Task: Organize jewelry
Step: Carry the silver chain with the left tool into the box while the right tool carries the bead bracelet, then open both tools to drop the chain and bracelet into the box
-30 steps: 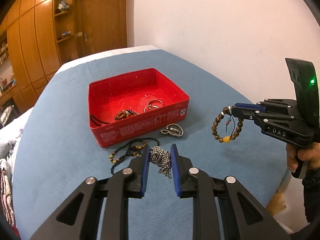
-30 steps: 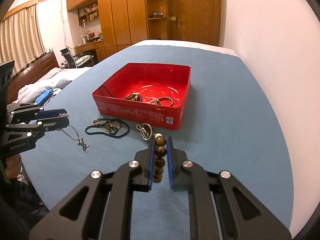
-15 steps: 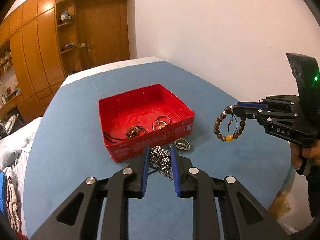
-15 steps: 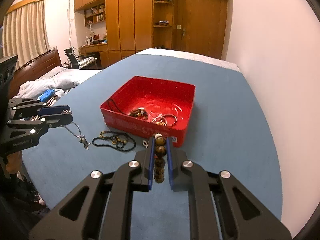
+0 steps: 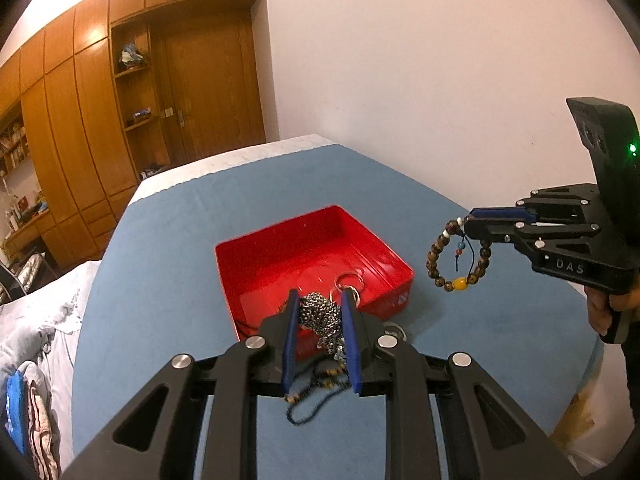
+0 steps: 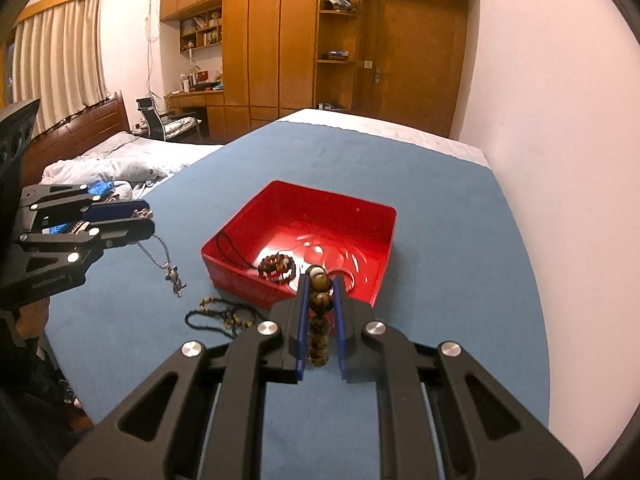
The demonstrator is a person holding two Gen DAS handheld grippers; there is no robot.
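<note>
I see both grippers higher than a second ago, now nearer the red tray [image 5: 256,264] on the blue cloth [image 5: 168,240]. Left gripper [image 5: 318,312] — jaws clamped on the bunched chain [image 5: 320,314]. The black necklace [image 6: 224,316] lies on the cloth just before the tray. Right gripper [image 6: 320,288] — closed on the bead bracelet [image 5: 460,256], which hangs free above the cloth.

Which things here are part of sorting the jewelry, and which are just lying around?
Job: red box; bead bracelet in right gripper; metal chain in left gripper; black bead necklace.

Lying about: bedding; chair.
</note>
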